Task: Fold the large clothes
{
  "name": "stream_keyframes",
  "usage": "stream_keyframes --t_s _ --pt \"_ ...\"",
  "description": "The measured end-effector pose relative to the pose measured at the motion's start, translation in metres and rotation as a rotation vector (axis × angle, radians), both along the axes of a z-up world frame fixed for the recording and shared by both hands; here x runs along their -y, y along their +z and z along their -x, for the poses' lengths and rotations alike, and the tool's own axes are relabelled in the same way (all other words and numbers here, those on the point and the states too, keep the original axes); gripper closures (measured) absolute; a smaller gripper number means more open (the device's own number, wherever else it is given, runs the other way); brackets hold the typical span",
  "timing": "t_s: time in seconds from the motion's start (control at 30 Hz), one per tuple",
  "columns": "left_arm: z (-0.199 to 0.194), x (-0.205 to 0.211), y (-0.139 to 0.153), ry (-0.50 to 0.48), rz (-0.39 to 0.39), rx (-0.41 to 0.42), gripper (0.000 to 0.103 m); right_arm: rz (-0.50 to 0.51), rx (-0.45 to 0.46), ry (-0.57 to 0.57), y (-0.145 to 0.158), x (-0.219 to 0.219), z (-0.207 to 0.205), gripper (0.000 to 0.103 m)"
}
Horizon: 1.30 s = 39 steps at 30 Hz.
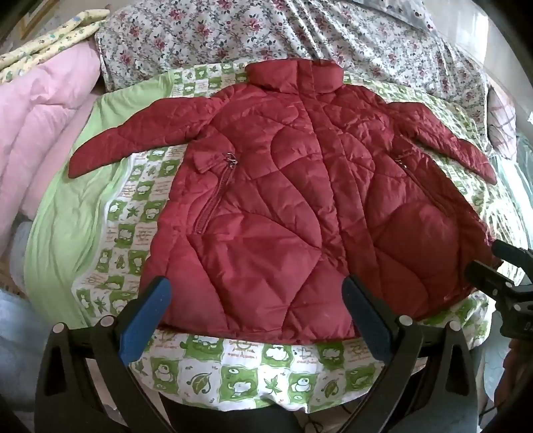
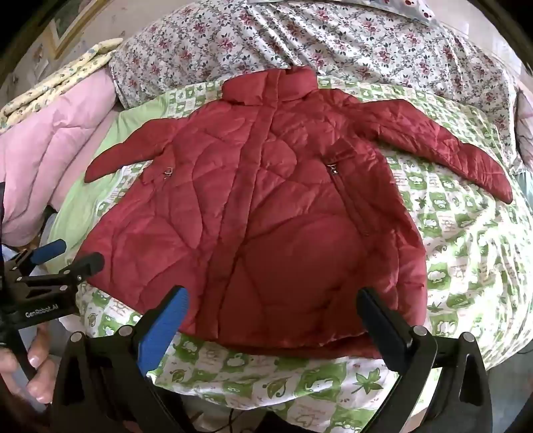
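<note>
A dark red quilted jacket [image 1: 286, 200] lies flat, front up, on a green and white patterned blanket [image 1: 253, 369], collar away from me and both sleeves spread out to the sides. It also shows in the right wrist view [image 2: 266, 206]. My left gripper [image 1: 256, 299] is open and empty, its jaws wide apart over the jacket's near hem. My right gripper [image 2: 271, 306] is open and empty over the hem's right part. Each gripper shows at the edge of the other's view, the right gripper [image 1: 493, 263] and the left gripper [image 2: 70, 254].
A floral sheet [image 1: 299, 36] covers the bed behind the jacket. A pink quilt [image 1: 40, 126] and a yellow patterned one [image 1: 50, 36] lie bunched at the left. A picture frame [image 2: 70, 23] hangs on the far left wall. A hand [image 2: 30, 359] holds the left gripper.
</note>
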<state>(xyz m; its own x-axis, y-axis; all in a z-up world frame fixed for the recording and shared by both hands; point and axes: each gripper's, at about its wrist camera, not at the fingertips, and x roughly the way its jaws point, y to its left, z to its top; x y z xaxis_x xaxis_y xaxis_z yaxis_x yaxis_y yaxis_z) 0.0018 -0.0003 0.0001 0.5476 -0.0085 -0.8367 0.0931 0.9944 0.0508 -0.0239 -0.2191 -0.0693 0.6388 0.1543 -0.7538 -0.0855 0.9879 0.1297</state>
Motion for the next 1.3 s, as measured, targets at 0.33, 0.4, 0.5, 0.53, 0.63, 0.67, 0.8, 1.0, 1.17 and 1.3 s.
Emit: stream_keyframes --t_s 0.33,0.4,0.5,0.53,0.63,0.67,0.8,1.0,1.17,1.3 --pt "-0.001 0.000 0.003 -0.011 -0.001 0.010 0.001 0.003 -0.002 -0.007 -0.003 0.006 0.000 0.002" --pt "-0.002 0.000 0.003 -0.010 -0.001 0.013 0.001 0.002 -0.003 -0.007 0.001 -0.003 -0.001 0.002" --pt "-0.001 -0.001 0.005 -0.009 0.008 0.018 0.001 0.002 0.001 -0.007 0.004 -0.005 0.000 0.002" --pt "0.002 -0.002 0.005 -0.011 0.009 0.025 0.001 0.001 0.004 -0.005 0.004 -0.004 0.000 0.002" --pt "0.002 -0.001 0.005 -0.009 0.004 0.019 0.001 0.000 0.006 -0.004 0.005 -0.003 0.002 0.002" --pt "0.002 -0.001 0.005 -0.010 0.003 0.017 0.001 0.001 0.006 -0.004 0.005 -0.005 0.002 0.002" --pt "0.002 -0.001 0.005 -0.010 0.001 0.001 0.001 0.000 0.009 -0.006 0.004 -0.005 0.003 0.002" --pt "0.001 0.000 0.005 -0.009 0.001 -0.003 0.001 -0.003 0.005 0.000 0.007 -0.003 0.001 0.002" --pt "0.001 0.000 0.006 -0.008 -0.003 -0.002 0.001 -0.004 -0.001 0.000 0.009 -0.002 0.000 0.002" --pt "0.000 0.000 0.007 -0.009 0.000 0.000 0.001 -0.014 -0.004 0.002 0.009 -0.002 0.000 0.002"
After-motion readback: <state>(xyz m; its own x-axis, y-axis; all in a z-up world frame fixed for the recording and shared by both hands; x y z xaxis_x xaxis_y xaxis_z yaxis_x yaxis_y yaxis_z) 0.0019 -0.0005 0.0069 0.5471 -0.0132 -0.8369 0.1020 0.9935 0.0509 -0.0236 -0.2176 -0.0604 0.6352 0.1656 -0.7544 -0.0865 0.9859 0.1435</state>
